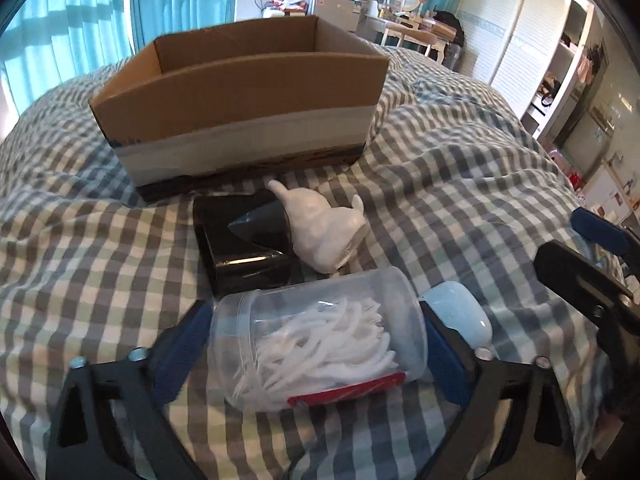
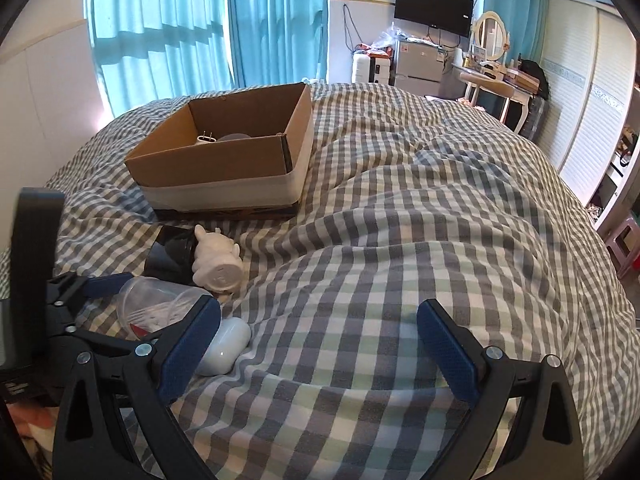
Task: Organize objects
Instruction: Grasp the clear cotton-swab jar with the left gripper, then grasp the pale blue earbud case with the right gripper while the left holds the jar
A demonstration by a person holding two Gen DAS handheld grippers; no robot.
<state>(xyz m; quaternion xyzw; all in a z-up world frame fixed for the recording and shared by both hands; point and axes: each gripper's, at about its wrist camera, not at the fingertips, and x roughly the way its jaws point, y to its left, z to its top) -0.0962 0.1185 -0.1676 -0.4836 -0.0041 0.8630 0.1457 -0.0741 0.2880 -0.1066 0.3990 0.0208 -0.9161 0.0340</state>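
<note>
Item: clear jar of floss picks (image 1: pixel 320 336) | light, slick, crushable | left gripper (image 1: pixel 316 344) pads bracketed its sides, seemingly gripped | right gripper (image 2: pixel 320 344) wide, empty | destination: cardboard box (image 1: pixel 240 92)

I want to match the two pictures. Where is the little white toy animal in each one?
Left wrist view: the white toy animal lies near the middle, leaning on a black box.
Right wrist view: it lies at lower left.
Shared landmark: the cardboard box on the bed just beyond it.
</note>
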